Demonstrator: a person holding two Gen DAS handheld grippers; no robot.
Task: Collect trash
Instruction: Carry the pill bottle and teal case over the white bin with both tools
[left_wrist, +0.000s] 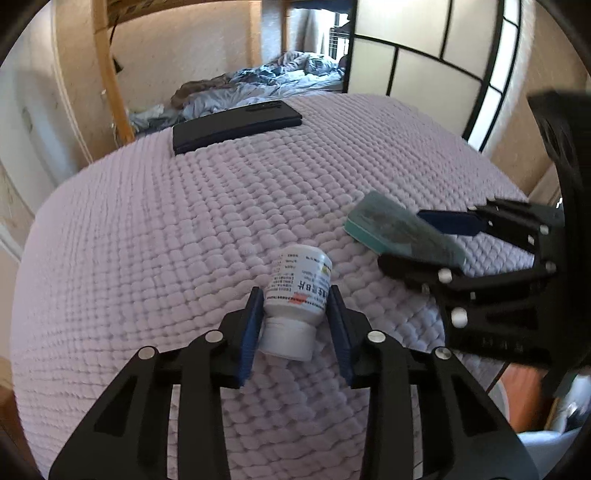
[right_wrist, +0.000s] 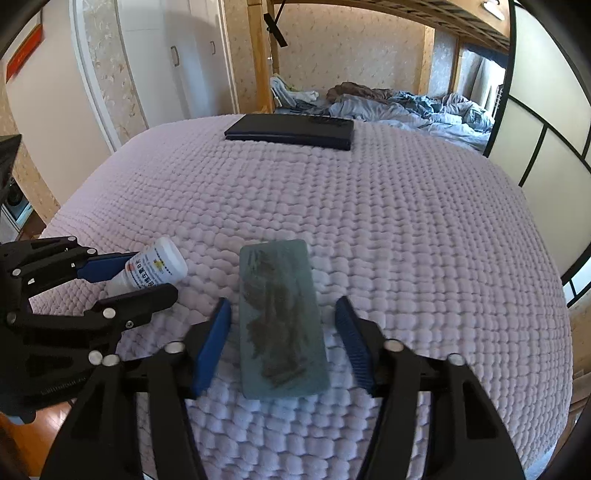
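A small white pill bottle (left_wrist: 299, 280) with a printed label lies on its side on the lilac quilted cover (left_wrist: 166, 221), cap toward me. My left gripper (left_wrist: 294, 295) is shut on it, a blue pad against each side of its body. A flat teal box (right_wrist: 280, 317) with a dark leafy picture lies to the bottle's right. My right gripper (right_wrist: 282, 302) straddles that box, open, with a gap showing between each pad and the box edge. The right wrist view also shows the bottle (right_wrist: 159, 262) in the left gripper (right_wrist: 155, 273) at the left.
A flat black case (left_wrist: 236, 125) lies at the cover's far edge. Beyond it are rumpled blue bedding (right_wrist: 406, 107) and a wooden bunk post (right_wrist: 258, 55). A black-framed screen (left_wrist: 424, 55) stands on the right. The cover drops off to the floor at left and right.
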